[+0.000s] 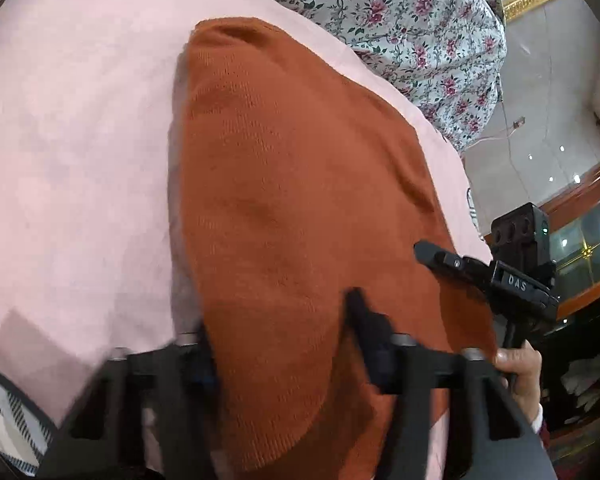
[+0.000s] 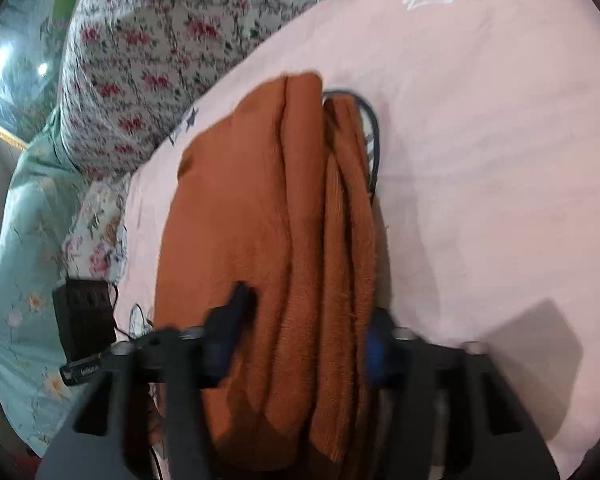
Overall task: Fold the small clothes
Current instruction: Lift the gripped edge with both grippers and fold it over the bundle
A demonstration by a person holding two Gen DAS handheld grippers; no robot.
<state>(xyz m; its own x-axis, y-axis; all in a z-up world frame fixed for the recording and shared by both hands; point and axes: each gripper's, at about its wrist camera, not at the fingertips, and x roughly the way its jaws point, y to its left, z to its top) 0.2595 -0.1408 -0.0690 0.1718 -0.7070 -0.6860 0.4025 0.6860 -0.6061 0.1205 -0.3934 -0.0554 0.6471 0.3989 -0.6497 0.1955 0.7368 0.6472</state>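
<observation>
A rust-orange knitted garment [image 1: 292, 184] lies folded on a pink sheet [image 1: 80, 140]. My left gripper [image 1: 278, 328] is open, its jaws standing either side of the garment's near edge, one finger on top and the other hidden at its left side. In the right wrist view the same garment [image 2: 260, 220] shows as several stacked layers. My right gripper [image 2: 308, 312] is open and straddles the thick folded edge. The right gripper also shows in the left wrist view [image 1: 432, 252], held by a hand at the garment's right edge.
A floral quilt [image 1: 400, 20] is bunched along the far side of the bed. A black box with cables [image 2: 84, 316] sits on a pale green floral cover [image 2: 20, 260]. A wooden cabinet [image 1: 588, 248] stands beyond the bed's edge.
</observation>
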